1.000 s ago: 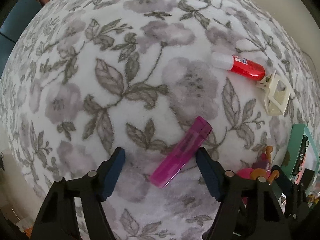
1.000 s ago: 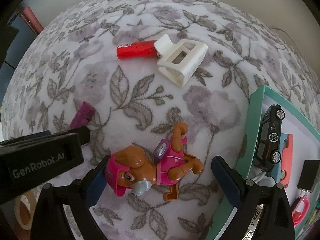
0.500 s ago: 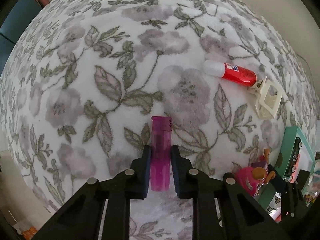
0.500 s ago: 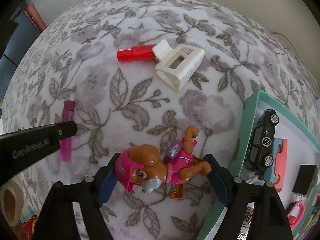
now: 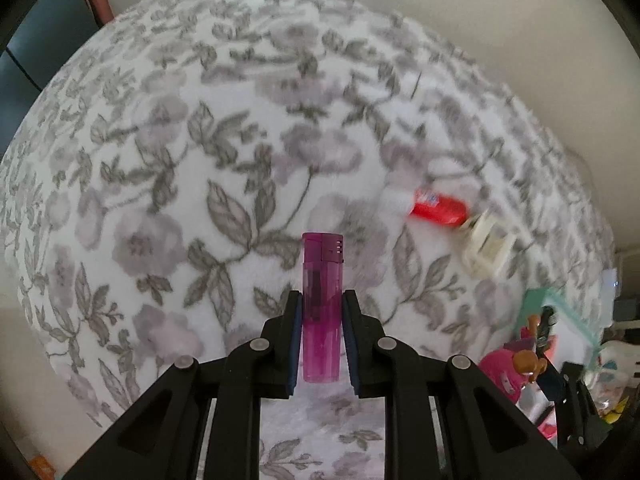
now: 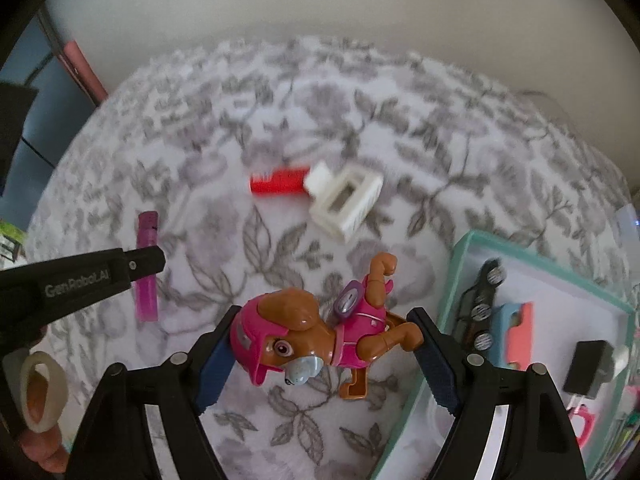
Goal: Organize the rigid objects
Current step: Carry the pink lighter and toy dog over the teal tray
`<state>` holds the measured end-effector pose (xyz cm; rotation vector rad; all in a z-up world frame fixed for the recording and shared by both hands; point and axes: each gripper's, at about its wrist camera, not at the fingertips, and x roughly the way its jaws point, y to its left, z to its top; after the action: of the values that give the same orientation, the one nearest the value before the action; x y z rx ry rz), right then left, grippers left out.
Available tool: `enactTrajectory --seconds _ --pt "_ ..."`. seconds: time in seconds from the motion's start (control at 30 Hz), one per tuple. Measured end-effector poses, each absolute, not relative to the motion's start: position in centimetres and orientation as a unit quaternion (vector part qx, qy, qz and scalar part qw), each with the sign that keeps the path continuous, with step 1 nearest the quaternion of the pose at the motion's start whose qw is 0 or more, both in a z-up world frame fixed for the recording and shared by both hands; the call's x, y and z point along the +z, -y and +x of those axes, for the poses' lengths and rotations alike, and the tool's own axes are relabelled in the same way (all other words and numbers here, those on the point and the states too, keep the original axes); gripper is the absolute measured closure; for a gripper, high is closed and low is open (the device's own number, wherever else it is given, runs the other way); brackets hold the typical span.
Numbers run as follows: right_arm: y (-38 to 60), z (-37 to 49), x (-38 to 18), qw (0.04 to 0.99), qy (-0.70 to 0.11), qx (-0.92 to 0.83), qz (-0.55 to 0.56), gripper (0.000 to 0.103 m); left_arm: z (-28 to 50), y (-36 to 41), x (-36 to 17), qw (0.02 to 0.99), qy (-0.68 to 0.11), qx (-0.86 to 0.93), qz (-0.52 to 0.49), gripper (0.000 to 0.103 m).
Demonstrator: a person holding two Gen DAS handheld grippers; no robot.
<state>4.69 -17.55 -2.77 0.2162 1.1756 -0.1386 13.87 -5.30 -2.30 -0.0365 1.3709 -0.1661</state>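
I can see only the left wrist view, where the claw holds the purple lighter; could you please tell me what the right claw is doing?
Observer: The right claw is shut on the pink puppy toy, with its pads on the helmet and a front paw.
Operator: Thank you. What sits in the teal tray?
Observer: The teal tray holds a black toy car, a blue and coral car and a black charger.
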Motion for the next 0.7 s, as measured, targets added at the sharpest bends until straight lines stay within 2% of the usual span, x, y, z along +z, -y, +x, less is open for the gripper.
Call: enactTrajectory --seconds 0.33,0.7 --pt "22.8 2.0 3.9 0.852 -0.489 -0.127 0.138 0.02 12.7 6.0 3.2 0.807 -0.578 -0.118 -0.038 0.083" --pt "31.8 -3.9 6.2 0.833 -0.461 -0.239 0.19 0.02 9.9 11.0 6.7 0.821 -0.543 -0.178 -0.015 0.083"
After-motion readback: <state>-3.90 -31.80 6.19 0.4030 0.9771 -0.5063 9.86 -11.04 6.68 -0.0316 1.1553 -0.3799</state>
